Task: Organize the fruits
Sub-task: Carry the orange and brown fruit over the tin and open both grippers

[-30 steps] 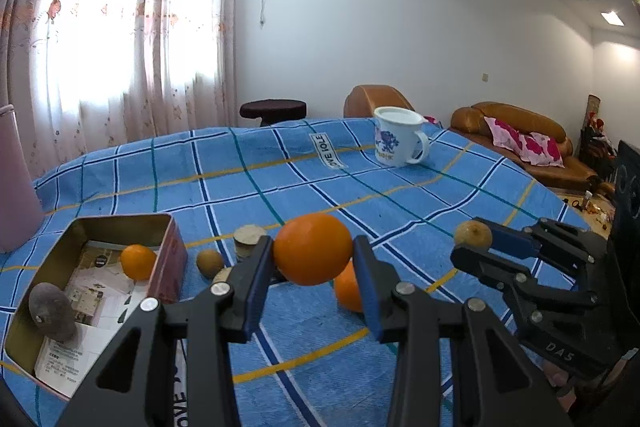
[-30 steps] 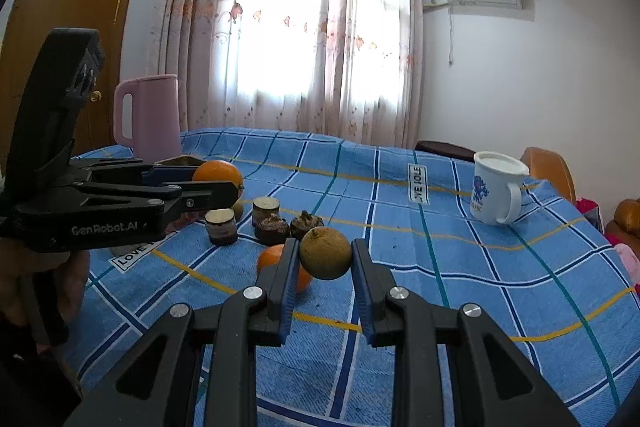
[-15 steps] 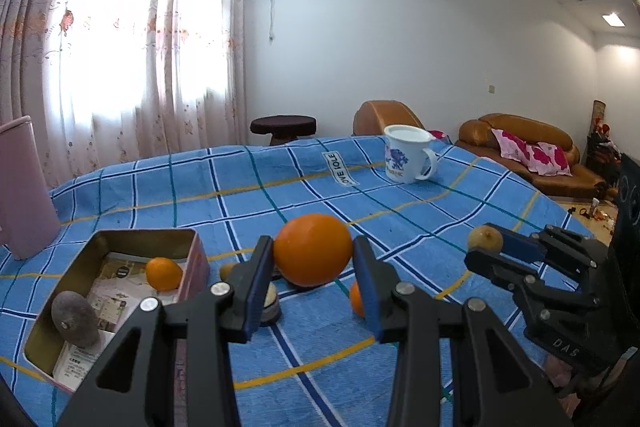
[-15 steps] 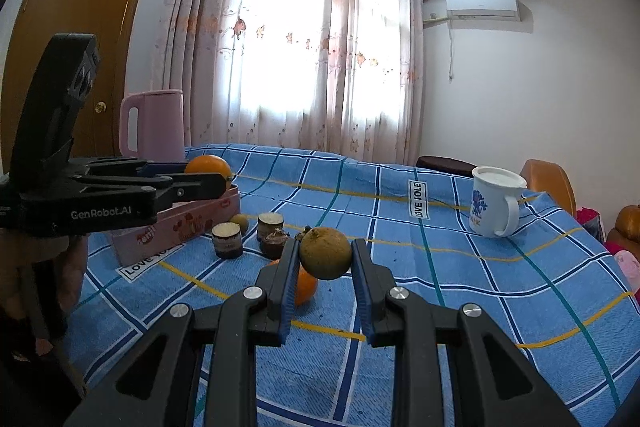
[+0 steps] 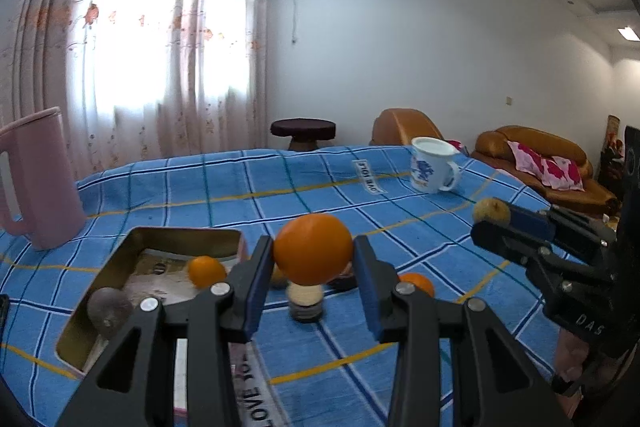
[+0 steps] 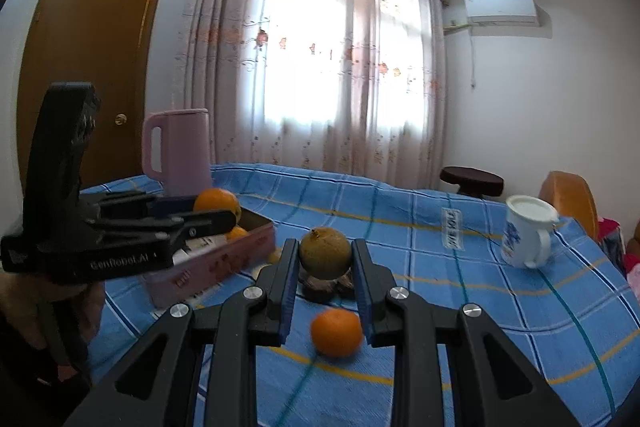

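My left gripper (image 5: 314,259) is shut on a large orange (image 5: 313,247) and holds it above the table, just right of the open tin box (image 5: 132,243). The box holds a small orange (image 5: 207,270) and a brown-grey fruit (image 5: 110,307). My right gripper (image 6: 325,259) is shut on a brownish-green round fruit (image 6: 325,251), held above the cloth. Another orange (image 6: 337,331) lies on the blue checked cloth below it; it also shows in the left wrist view (image 5: 417,283). The left gripper with its orange (image 6: 218,203) shows over the box (image 6: 224,259) in the right wrist view.
A pink jug (image 5: 38,179) stands behind the box at the left. A white mug (image 5: 434,169) stands at the far right of the table. Small dark fruits and a wooden stub (image 5: 306,301) lie between box and loose orange. Sofas stand beyond the table.
Both grippers have moved left towards the tin box with their fruits still held. The box and the jug now appear nearer in both views.
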A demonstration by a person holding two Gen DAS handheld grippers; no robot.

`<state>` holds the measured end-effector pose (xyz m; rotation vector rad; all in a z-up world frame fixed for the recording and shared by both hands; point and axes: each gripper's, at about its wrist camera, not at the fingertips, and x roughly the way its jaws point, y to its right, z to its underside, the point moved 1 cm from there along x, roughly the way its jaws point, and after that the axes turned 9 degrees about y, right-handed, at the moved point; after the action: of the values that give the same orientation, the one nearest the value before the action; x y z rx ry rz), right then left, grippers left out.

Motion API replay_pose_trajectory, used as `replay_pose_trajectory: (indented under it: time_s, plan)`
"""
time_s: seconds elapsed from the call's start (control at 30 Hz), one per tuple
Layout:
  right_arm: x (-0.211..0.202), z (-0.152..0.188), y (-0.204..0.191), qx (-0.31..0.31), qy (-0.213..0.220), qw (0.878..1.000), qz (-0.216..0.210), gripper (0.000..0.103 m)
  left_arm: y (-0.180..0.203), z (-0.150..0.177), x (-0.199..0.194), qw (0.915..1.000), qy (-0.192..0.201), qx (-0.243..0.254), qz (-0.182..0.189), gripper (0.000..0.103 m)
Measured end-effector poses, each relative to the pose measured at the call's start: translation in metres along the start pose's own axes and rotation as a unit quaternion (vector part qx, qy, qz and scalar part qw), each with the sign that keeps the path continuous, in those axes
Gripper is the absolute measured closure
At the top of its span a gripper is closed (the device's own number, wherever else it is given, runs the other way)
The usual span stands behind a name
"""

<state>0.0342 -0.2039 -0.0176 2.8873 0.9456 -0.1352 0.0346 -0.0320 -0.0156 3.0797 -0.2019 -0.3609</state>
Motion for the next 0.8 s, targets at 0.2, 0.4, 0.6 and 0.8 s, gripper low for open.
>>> replay_pose_trajectory:
  time_s: [0.2,0.4,0.6,0.8]
  plan:
    - [0.023,-0.012,-0.023,-0.013,-0.003,1.000,-0.024,0.075,-0.022,0.002,-0.003,0.9997,-0.009,-0.014,-0.020,0.061]
    - [0.050,-0.019,-0.038,-0.004,-0.017,0.999,-0.046,0.075,-0.044,0.005,-0.007,0.9990,-0.013,-0.025,-0.036,0.061]
    - [0.080,-0.017,-0.058,0.008,-0.043,0.996,-0.074,0.075,-0.067,0.012,-0.007,0.9975,-0.026,-0.039,-0.053,0.061]
    - [0.111,-0.007,-0.095,-0.009,-0.079,0.991,-0.104,0.075,-0.095,0.021,-0.013,0.9947,-0.039,-0.057,-0.076,0.061]
